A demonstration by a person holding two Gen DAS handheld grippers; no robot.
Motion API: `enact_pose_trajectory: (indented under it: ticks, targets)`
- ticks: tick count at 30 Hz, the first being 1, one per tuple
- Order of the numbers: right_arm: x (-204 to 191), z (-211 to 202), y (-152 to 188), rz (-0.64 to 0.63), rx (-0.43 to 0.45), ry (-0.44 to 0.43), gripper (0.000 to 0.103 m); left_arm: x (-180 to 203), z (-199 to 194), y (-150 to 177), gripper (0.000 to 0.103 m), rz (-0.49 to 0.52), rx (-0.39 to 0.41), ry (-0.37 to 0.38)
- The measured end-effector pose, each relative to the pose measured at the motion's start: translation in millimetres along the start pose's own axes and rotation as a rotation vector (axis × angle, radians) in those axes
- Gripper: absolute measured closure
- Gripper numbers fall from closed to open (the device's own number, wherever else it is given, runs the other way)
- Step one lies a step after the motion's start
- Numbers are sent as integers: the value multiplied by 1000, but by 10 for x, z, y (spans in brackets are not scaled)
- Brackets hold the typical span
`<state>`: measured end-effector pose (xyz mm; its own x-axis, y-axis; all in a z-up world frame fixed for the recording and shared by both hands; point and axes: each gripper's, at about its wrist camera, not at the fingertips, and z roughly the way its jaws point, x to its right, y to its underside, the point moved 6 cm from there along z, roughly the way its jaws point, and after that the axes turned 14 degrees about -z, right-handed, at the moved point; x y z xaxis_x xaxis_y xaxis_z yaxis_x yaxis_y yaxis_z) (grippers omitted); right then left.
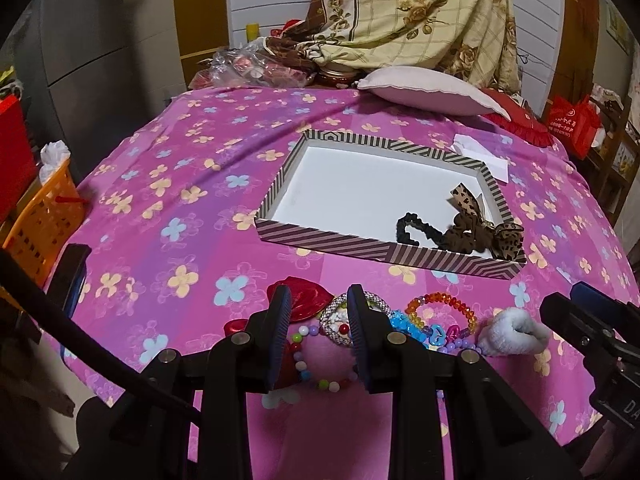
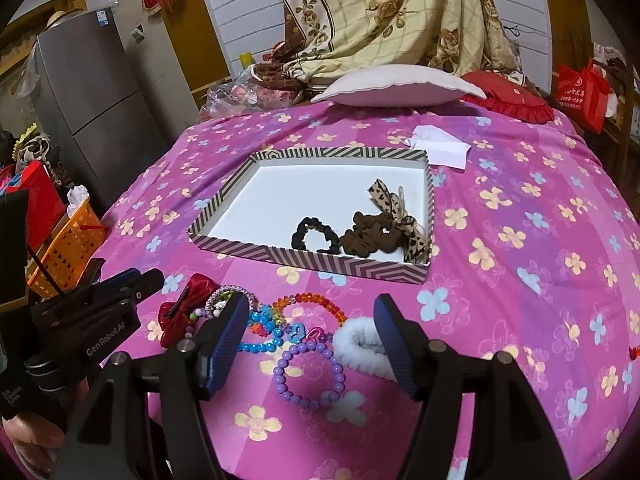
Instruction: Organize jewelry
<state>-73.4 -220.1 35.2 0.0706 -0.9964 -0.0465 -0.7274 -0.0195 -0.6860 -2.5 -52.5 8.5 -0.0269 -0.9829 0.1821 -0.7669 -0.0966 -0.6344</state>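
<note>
A striped shallow box lies on the pink flowered bedspread. In it are a black scrunchie and a brown scrunchie with a leopard ribbon. In front of the box a heap of jewelry lies loose: a red bow, a rhinestone bangle, an orange bead bracelet, blue beads, a purple bead bracelet and a white fluffy scrunchie. My left gripper hovers open over the bangle and a multicoloured bead bracelet. My right gripper stands open above the purple bracelet, holding nothing.
A pale pillow and a red frilled cushion lie at the bed's far end, with white paper beyond the box. An orange basket stands off the bed's left edge, near a grey fridge.
</note>
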Motion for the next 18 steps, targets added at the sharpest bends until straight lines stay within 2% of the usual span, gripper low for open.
enact_pose_trajectory:
  ticks: [18]
  targets:
    - [-42,-63,12,-12,-1,6,31,-7,-103,-15,79,-10,24,2]
